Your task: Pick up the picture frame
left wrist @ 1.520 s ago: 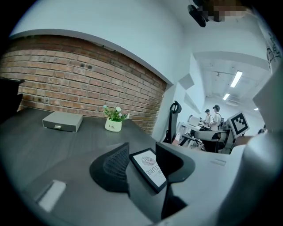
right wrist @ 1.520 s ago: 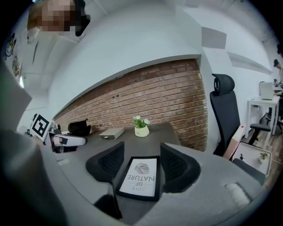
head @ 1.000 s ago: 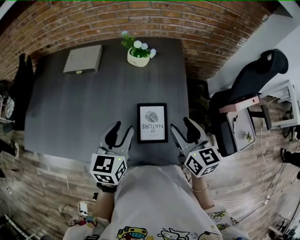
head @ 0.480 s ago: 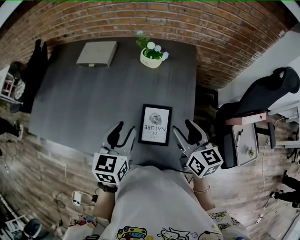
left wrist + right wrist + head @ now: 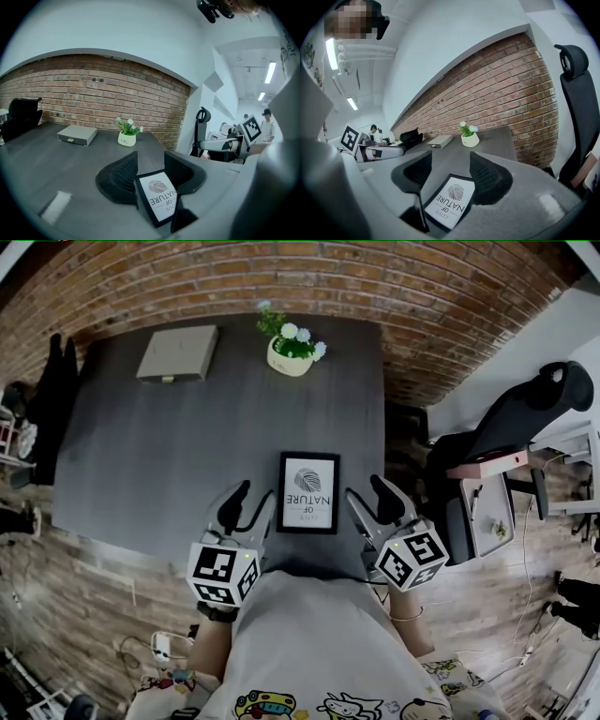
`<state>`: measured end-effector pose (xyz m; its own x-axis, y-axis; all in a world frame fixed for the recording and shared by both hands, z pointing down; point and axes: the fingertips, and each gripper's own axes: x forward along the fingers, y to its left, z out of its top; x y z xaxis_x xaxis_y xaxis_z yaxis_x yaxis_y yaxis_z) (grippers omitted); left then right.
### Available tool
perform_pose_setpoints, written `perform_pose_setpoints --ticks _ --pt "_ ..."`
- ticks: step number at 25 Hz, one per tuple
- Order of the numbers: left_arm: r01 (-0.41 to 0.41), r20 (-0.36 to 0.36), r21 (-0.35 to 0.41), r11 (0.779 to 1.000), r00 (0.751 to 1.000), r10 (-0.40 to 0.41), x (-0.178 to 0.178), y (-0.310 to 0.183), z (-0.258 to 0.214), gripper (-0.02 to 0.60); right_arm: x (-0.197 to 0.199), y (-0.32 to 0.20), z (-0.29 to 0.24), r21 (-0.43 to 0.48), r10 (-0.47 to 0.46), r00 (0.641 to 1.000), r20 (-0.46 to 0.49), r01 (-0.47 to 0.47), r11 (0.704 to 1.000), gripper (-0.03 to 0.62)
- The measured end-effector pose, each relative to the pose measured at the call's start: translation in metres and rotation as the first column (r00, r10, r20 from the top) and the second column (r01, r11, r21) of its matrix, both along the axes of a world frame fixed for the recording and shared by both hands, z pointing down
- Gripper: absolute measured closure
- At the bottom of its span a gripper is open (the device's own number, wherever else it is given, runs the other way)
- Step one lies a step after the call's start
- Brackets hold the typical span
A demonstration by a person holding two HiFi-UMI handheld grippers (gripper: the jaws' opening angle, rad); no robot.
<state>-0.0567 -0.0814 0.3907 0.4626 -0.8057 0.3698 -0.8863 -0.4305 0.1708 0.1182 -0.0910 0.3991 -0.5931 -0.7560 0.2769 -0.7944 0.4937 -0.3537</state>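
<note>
A black picture frame [image 5: 307, 491] with a white print lies flat near the front edge of the dark grey table [image 5: 178, 456]. My left gripper [image 5: 246, 512] hovers open just left of the frame, not touching it. My right gripper [image 5: 371, 510] is open just right of the frame. In the left gripper view the picture frame [image 5: 157, 196] shows below and between the open jaws of my left gripper [image 5: 149, 171]. In the right gripper view the picture frame [image 5: 449, 201] lies below my right gripper [image 5: 451, 174], whose jaws stand apart and empty.
A white pot of flowers [image 5: 286, 345] and a flat grey box [image 5: 177, 353] stand at the table's far side by the brick wall. A black office chair [image 5: 516, 413] and a small side table [image 5: 487, 502] are to the right. Wooden floor surrounds the table.
The head view has shifted a little between frames. Both grippers stay open on either side of the frame, which has not moved on the table.
</note>
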Motion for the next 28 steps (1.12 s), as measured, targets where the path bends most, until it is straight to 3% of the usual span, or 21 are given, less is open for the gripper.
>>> perform_pose_setpoints --ticks 16,28 --pt "-0.061 -0.024 -0.064 0.996 0.998 0.059 0.01 -0.015 0.025 0.396 0.002 -0.003 0.023 -0.087 0.048 0.999 -0.023 -0.05 0.995 0.355" --pt "-0.093 0.002 -0.178 0.98 0.995 0.095 0.02 -0.017 0.074 0.399 -0.003 -0.005 0.065 -0.2 0.037 0.999 -0.001 -0.036 0.979 0.362"
